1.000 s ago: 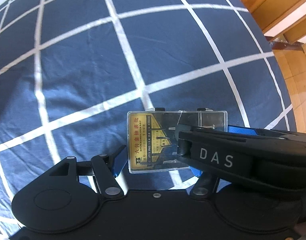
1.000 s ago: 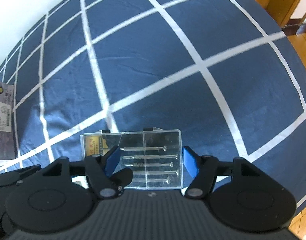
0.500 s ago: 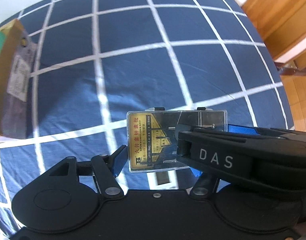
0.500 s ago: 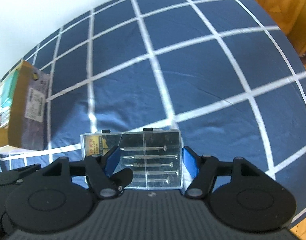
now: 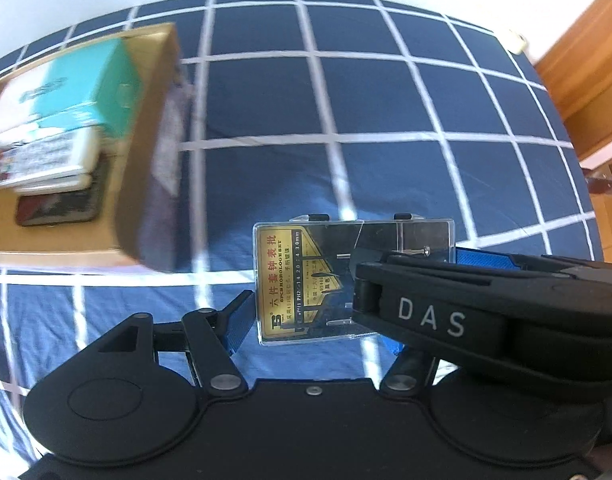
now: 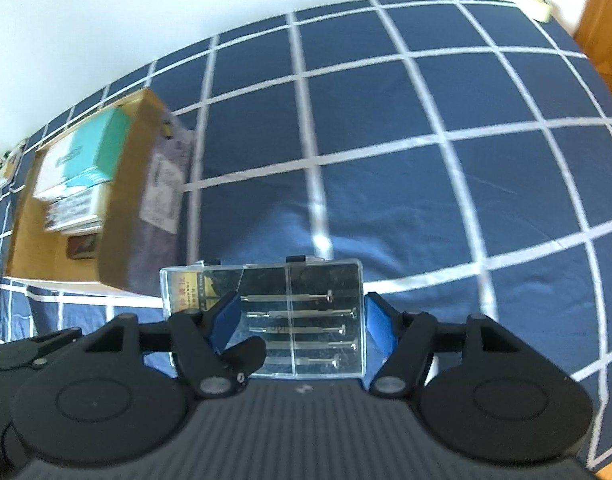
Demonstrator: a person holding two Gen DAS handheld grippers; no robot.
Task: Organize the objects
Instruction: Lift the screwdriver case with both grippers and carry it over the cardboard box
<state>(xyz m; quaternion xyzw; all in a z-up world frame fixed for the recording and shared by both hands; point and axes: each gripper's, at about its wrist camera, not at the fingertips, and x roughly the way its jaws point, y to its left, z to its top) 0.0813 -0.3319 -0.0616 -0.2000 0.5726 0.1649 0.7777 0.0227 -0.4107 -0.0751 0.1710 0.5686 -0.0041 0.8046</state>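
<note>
glossy clear plastic case (image 6: 306, 280), matt cardboard box (image 5: 146, 128)

- In the left wrist view the right gripper's black body (image 5: 486, 312) covers the right half of the clear screwdriver case (image 5: 306, 280), so the tools inside cannot be counted there.
- The left gripper's right blue pad (image 5: 478, 258) shows only as a strip behind the case's corner.
- The cardboard box (image 5: 146, 152), left of the case, is smeared by motion and cut by the picture's left edge; the print on the teal carton (image 5: 86, 80) and the stacked books (image 5: 46, 160) inside it is unreadable.
- In the right wrist view the left gripper's finger (image 6: 226, 320) hides the case's (image 6: 306, 320) yellow label, whose small text cannot be read.
- The label (image 6: 162, 192) on the box's side is too blurred to read.
</note>
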